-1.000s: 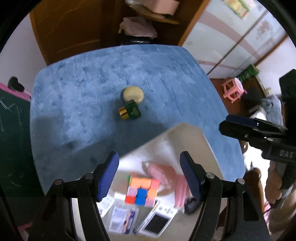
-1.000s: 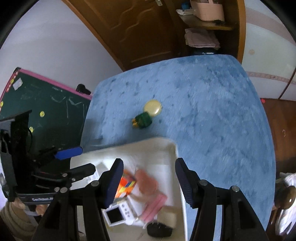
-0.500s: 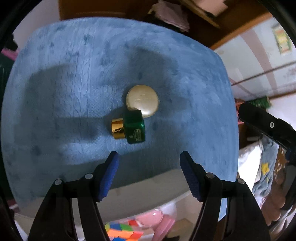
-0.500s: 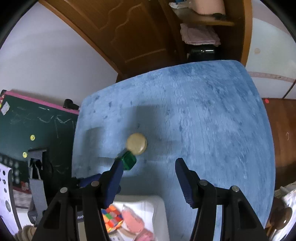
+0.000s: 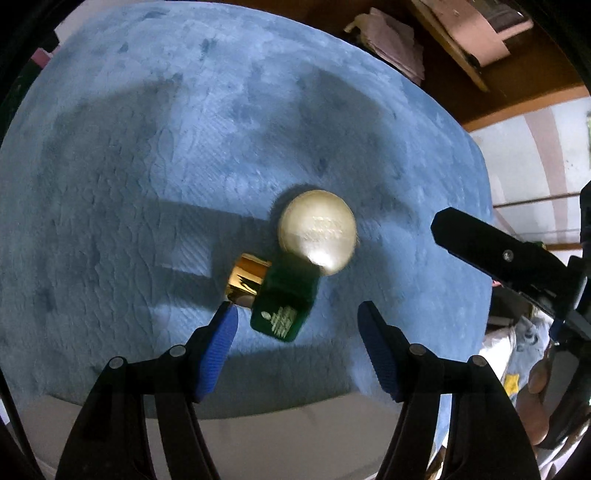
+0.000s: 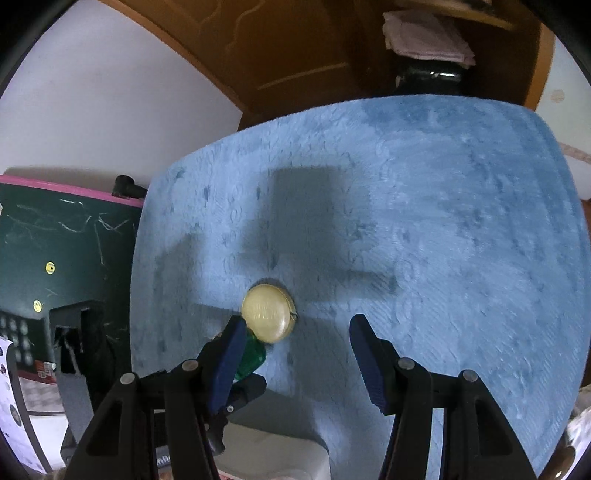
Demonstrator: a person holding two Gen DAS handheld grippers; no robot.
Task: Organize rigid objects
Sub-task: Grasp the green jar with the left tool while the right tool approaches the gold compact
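Note:
A green bottle [image 5: 282, 308] with a gold cap [image 5: 247, 278] lies on its side on the blue cloth [image 5: 166, 166]. A round cream compact [image 5: 317, 232] rests against it on the far side. My left gripper [image 5: 295, 317] hangs just above the bottle with its jaws closing; the bottle's base lies between the pads, untouched. My right gripper [image 6: 298, 325] is open over the compact [image 6: 267, 314], with nothing in it. Its left finger hides most of the bottle [image 6: 253, 358]. One of the right gripper's fingers [image 5: 480, 247] shows at the right of the left wrist view.
A white tray's rim [image 5: 258, 435] lies at the near edge of the cloth, also seen as the tray [image 6: 280, 458]. A green chalkboard [image 6: 55, 258] stands left of the table. A wooden door [image 6: 295, 55] and a shelf with folded cloth [image 6: 424, 33] are behind.
Both grippers left the tray with the cube and pink things, moved out over the cloth and sank toward the bottle and compact. The left one also rolled.

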